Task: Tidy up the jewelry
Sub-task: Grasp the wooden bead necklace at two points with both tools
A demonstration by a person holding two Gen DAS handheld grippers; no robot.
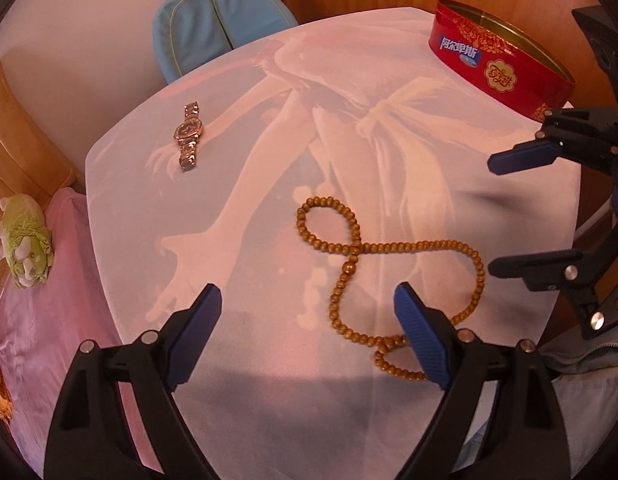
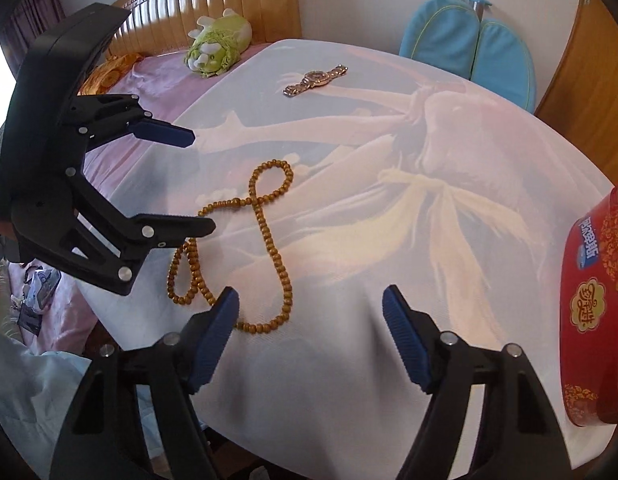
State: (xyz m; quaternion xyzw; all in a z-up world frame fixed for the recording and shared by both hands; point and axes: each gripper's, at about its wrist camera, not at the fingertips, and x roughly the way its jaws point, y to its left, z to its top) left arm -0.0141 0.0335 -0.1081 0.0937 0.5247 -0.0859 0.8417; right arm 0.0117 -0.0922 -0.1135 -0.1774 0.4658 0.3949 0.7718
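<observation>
We see a bench covered with a white cloth that bears a pale printed picture, and to its left a bed with a pink sheet. Behind the far edge of the bench stands a blue chair back. At the far right corner of the bench sits a red oval tin, open at the top. Our left tongs hang over the near part of the bench with the jaws apart and nothing clamped between them; our right tongs hang to the right of them, also apart and empty. A long string of brown wooden beads lies in loose loops on the cloth, with its near end just beside the right finger of the left tongs. On the bed lies a green plush toy. A metal wristwatch lies flat far to the left on the bench, well apart from the beads.
</observation>
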